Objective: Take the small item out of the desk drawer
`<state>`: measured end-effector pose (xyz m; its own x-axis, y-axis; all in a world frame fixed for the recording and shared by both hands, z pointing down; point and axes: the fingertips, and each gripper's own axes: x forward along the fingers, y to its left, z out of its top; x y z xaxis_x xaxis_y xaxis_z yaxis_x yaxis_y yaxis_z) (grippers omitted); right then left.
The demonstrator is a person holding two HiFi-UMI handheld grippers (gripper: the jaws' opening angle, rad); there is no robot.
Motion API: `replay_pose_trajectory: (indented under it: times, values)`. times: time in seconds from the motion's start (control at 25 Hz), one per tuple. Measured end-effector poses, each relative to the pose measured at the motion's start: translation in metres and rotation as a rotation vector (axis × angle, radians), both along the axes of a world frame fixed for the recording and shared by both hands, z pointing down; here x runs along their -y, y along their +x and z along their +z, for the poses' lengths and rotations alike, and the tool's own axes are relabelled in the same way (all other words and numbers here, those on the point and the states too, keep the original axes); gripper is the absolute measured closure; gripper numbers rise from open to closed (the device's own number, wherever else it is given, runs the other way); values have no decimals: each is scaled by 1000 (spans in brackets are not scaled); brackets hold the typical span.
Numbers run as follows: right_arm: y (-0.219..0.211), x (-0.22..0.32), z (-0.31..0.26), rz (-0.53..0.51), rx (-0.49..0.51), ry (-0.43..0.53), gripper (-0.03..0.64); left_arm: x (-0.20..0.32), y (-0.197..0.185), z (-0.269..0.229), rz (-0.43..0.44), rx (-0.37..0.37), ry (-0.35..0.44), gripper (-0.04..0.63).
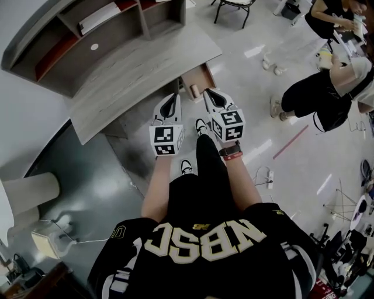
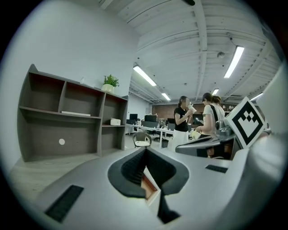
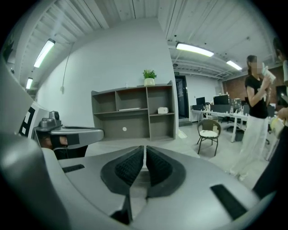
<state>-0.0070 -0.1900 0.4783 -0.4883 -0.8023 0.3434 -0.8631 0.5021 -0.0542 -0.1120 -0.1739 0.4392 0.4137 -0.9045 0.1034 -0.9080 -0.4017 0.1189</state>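
Note:
The wooden desk (image 1: 140, 64) has a small drawer (image 1: 200, 77) pulled out at its right end. A small pale item (image 1: 194, 90) lies at the drawer's front. My left gripper (image 1: 173, 97) hangs just left of the drawer, and in the left gripper view (image 2: 145, 152) its pads meet with nothing held. A slice of the brown drawer shows below them. My right gripper (image 1: 208, 92) hovers at the drawer's front right edge. In the right gripper view (image 3: 144, 152) its pads stand a thin slit apart with nothing between them.
A shelf hutch (image 1: 87, 32) stands on the desk's back. People (image 1: 327, 96) stand on the floor to the right, and a chair (image 1: 234, 7) is beyond the desk. A power strip (image 1: 266, 175) and a white box (image 1: 47, 242) lie on the floor.

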Motion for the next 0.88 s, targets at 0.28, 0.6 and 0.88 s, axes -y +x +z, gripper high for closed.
replay_pose_trajectory:
  times: [0.28, 0.6, 0.88]
  values:
    - [10, 42, 56, -20, 5, -127, 563, 47, 10, 29, -14, -23, -57, 580]
    - [11, 70, 122, -69, -11, -258, 523, 80, 22, 72, -36, -43, -153, 580]
    - [19, 84, 189, -96, -46, -373, 502, 97, 27, 116, -65, -26, -234, 580]
